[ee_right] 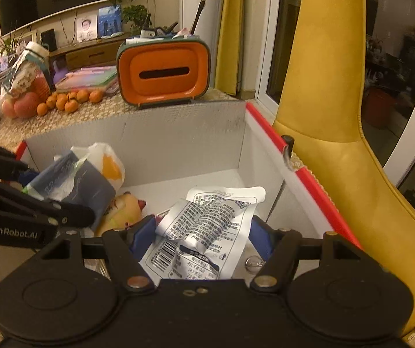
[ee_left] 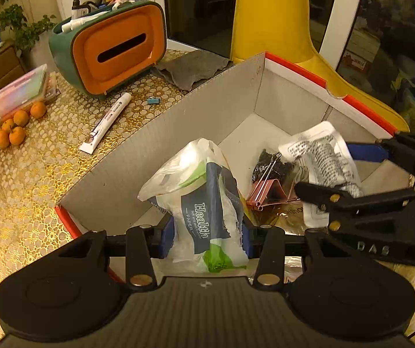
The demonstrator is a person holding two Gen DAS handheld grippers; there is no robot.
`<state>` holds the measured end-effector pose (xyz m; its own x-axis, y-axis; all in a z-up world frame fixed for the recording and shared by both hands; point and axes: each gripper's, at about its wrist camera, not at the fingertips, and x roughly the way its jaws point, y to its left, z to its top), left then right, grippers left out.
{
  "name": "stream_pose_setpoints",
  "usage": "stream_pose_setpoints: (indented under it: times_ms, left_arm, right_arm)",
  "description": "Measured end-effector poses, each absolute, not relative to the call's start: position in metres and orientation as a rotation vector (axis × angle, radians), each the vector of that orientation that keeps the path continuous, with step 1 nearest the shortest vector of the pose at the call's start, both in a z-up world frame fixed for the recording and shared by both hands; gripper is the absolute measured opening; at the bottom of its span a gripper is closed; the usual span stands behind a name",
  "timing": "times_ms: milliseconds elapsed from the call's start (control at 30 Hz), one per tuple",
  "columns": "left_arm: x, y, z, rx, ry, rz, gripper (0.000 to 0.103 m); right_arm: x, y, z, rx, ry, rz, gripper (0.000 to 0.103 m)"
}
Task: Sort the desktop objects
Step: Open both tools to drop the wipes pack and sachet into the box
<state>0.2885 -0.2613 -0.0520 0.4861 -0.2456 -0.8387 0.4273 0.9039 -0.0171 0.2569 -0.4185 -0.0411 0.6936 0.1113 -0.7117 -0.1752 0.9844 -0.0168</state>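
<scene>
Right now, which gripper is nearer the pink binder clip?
Right. The right gripper hangs just beside the clip; the left gripper sits farther off, clamping the tissue pack.

The box [ee_left: 196, 121] far corner is open; binder clip [ee_left: 268, 188] apparently crowds the near floor.

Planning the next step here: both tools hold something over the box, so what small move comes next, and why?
Probably open the left tool to drop the tissue pack: it hangs inside the box walls, as does the right tool's packet.
</scene>
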Motion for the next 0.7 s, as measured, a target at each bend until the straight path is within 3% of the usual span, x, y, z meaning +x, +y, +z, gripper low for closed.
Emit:
stream_pose_setpoints:
  times_ms: [200, 400, 700]
  left_arm:
    - [0.285, -0.26, -0.05, 0.206, 0.969, -0.415, 0.049]
    - [0.283, -0.25, -0.046, 0.151, 0.963, -0.392, 0.055]
    - [0.266, -0.226, -0.027, 0.072, 0.912, -0.401, 0.056]
  right_arm:
    - [0.254, -0.416, -0.039, -0.104, 0.791, 0.178, 0.071]
    - [0.249, -0.42, -0.027, -0.084, 0.76, 0.181, 0.08]
    - [0.237, -0.423, -0.009, -0.064, 0.736, 0.207, 0.084]
